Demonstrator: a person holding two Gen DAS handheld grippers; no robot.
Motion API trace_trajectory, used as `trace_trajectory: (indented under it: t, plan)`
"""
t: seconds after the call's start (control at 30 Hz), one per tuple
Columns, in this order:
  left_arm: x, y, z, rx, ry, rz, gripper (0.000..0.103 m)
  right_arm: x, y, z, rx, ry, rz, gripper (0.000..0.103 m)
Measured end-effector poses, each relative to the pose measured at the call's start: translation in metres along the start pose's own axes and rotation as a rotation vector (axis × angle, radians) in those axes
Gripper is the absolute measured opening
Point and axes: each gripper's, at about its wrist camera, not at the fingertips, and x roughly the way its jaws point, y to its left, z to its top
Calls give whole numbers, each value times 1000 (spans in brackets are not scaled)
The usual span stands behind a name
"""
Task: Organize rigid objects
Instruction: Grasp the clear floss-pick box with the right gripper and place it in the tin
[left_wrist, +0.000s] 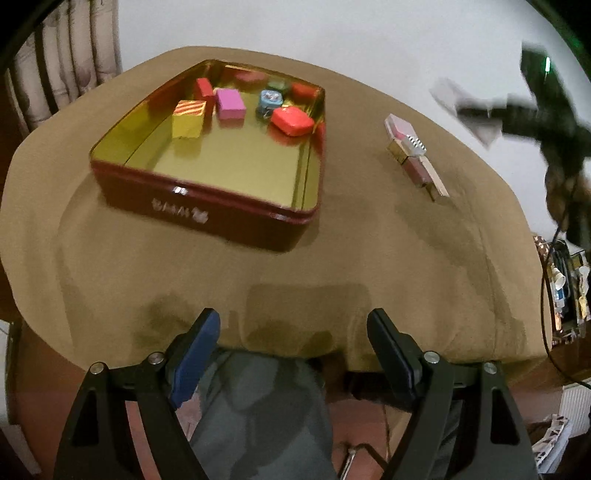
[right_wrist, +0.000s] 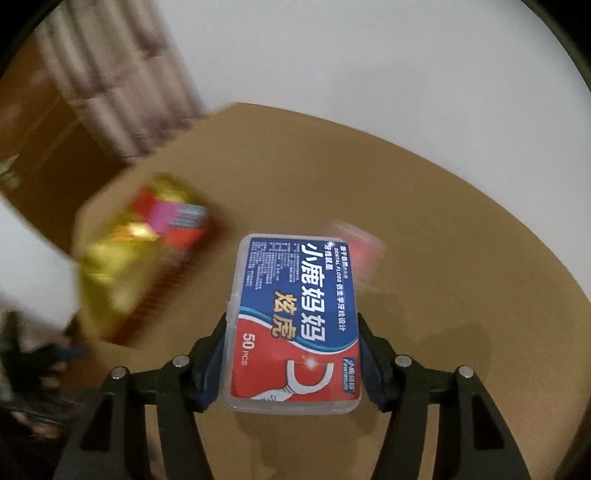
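blue/red floss box (right_wrist: 295, 325) clamped in right jaws; left jaws spread, nothing held.

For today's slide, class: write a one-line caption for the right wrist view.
Right gripper clamps a dental floss box above the brown table.

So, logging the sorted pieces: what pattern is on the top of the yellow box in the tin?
Red and gold diagonal stripes on the yellow box, clearest in the left wrist view.
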Motion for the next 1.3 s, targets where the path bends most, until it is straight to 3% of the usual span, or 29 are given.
trace_trajectory:
  t: [0.17, 0.33, 0.57, 0.8, 0.87, 1.03, 1.13, 1.3]
  plan:
    - [-14, 15, -6, -51, -30, -34, 78, 29, 114, 41, -129, 33, 187, 62]
    - [-25, 26, -10, -41, -70, -9, 80, 94, 178, 56, -209, 129, 202, 62]
    - [-13, 40, -8, -85, -32, -59, 80, 145, 177, 55, -247, 225, 132, 62]
    - [-6, 39, -9, -72, -19, -49, 80, 192, 177, 54, -270, 268, 48, 62]
    - [-7, 37, -9, -66, -20, -47, 80, 199, 179, 54, -303, 253, -11, 62]
    - [-6, 29, -12, -36, -29, -29, 80, 190, 177, 64, -277, 147, -35, 63]
    - [-5, 25, -16, -15, -30, -15, 80, 166, 169, 66, -263, 61, -1, 64]
    - [4, 16, -21, 30, -23, 21, 80, 137, 138, 66, -174, 4, 157, 64]
